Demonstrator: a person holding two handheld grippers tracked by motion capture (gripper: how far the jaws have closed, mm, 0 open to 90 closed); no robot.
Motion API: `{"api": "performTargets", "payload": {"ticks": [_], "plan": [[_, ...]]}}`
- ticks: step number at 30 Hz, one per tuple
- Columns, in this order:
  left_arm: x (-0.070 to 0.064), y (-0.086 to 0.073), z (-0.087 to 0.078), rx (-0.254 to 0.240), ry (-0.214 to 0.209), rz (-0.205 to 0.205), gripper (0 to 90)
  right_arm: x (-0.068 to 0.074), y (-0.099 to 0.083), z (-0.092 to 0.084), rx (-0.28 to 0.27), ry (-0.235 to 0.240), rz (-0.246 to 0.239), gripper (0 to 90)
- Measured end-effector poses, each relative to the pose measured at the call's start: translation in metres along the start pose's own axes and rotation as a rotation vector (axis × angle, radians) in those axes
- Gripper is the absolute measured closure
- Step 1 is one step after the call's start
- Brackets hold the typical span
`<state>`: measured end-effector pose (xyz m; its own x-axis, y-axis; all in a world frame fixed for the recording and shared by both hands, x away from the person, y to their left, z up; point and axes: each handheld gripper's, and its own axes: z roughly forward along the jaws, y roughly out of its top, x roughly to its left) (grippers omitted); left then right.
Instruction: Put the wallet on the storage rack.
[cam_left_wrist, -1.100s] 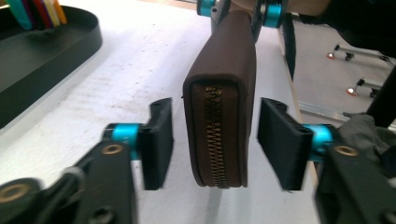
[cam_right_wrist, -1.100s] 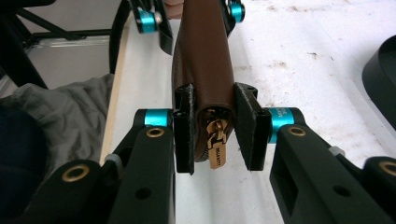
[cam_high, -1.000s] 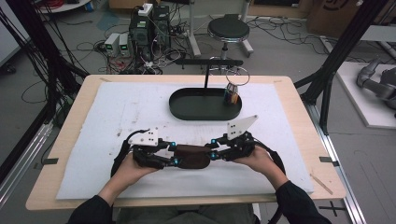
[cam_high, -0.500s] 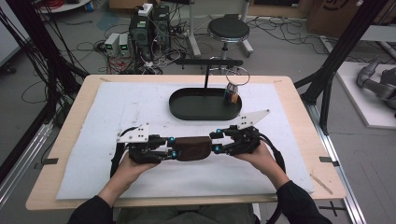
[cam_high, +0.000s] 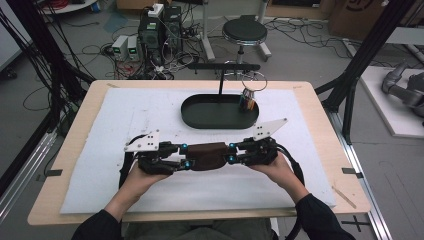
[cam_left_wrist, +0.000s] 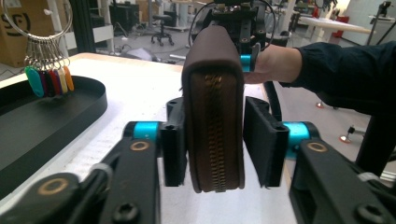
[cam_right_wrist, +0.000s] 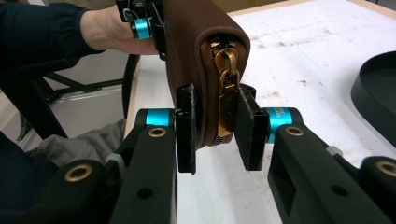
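Note:
A brown zip wallet (cam_high: 206, 156) hangs level between my two grippers over the white mat, near the table's front. In the left gripper view the wallet (cam_left_wrist: 215, 93) stands zip edge toward the camera. My left gripper (cam_left_wrist: 215, 140) has just been opening: one pad touches the leather and a thin gap shows at the other. My right gripper (cam_right_wrist: 217, 130) has just been closing. Its pads press on the wallet's other end (cam_right_wrist: 205, 56), just below the brass zip pull (cam_right_wrist: 226, 79). In the high view the left gripper (cam_high: 184, 157) and right gripper (cam_high: 231, 153) face each other.
A black oval tray (cam_high: 220, 120) lies beyond the wallet at mid-table. A ring of coloured key tags (cam_high: 247, 100) hangs over the tray's right end from a black stand (cam_high: 222, 67). The white mat (cam_high: 125, 110) covers most of the wooden tabletop.
The wallet and both grippers sit slightly farther from the table's front edge than a second ago. The left gripper's grey plate has turned into sight.

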<state>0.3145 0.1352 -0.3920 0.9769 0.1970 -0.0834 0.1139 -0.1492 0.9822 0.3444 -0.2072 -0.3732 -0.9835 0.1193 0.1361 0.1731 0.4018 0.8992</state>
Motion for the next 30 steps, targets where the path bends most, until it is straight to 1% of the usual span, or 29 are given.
{"api": "performTargets", "payload": {"ticks": [2,7,9,11,12,13,14,16,17,18,19,20,21,22,23,25,27,28,30], "plan": [[0.0,0.002,0.001,0.014,0.002,0.017,62.3,0.0,0.0,-0.001,-0.003,0.001,-0.004,73.6],[0.001,0.004,0.001,0.018,0.0,0.022,65.8,0.001,0.0,-0.002,-0.002,-0.008,-0.014,73.1],[0.001,0.006,0.002,0.012,0.004,0.025,66.5,0.001,0.001,-0.003,-0.006,-0.013,-0.016,70.9],[0.001,0.008,0.003,0.009,0.009,0.034,66.8,0.001,0.002,-0.005,-0.011,-0.028,-0.022,67.4],[0.001,0.008,0.003,0.009,0.009,0.034,67.0,0.001,0.002,-0.005,-0.011,-0.028,-0.022,67.4],[0.001,0.009,0.004,0.007,0.018,0.043,67.1,0.0,0.002,-0.008,-0.023,-0.059,-0.015,59.3],[0.002,0.011,0.005,0.01,0.027,0.052,67.1,-0.001,0.002,-0.01,-0.037,-0.077,-0.005,56.6],[0.004,0.014,0.005,0.005,0.04,0.055,67.2,-0.004,0.001,-0.018,-0.06,-0.115,0.009,51.7],[0.006,0.017,0.006,-0.002,0.058,0.06,67.2,-0.006,0.001,-0.022,-0.07,-0.135,0.013,50.1],[0.006,0.017,0.006,-0.002,0.058,0.06,67.2,-0.006,0.001,-0.022,-0.07,-0.135,0.013,50.1],[0.007,0.018,0.007,-0.008,0.068,0.063,67.2,-0.007,0.0,-0.026,-0.078,-0.154,0.028,48.4],[0.009,0.022,0.008,-0.008,0.093,0.063,67.2,-0.011,-0.003,-0.035,-0.093,-0.202,0.038,44.1],[0.011,0.024,0.009,-0.013,0.104,0.06,67.1,-0.014,-0.005,-0.04,-0.102,-0.232,0.046,41.7],[0.011,0.024,0.009,-0.013,0.104,0.06,67.1,-0.015,-0.006,-0.044,-0.11,-0.264,0.056,41.0],[0.013,0.027,0.011,-0.014,0.138,0.069,67.2,-0.017,-0.008,-0.049,-0.118,-0.305,0.062,40.9],[0.017,0.03,0.013,-0.016,0.16,0.069,67.1,-0.021,-0.012,-0.059,-0.128,-0.39,0.082,39.5],[0.02,0.033,0.016,-0.012,0.196,0.071,67.1,-0.024,-0.016,-0.068,-0.131,-0.49,0.108,38.2],[0.022,0.034,0.017,-0.005,0.203,0.075,67.1,-0.025,-0.019,-0.072,-0.137,-0.527,0.119,37.7],[0.024,0.037,0.02,-0.007,0.23,0.074,67.2,-0.027,-0.022,-0.079,-0.133,-0.614,0.141,37.8]]}}
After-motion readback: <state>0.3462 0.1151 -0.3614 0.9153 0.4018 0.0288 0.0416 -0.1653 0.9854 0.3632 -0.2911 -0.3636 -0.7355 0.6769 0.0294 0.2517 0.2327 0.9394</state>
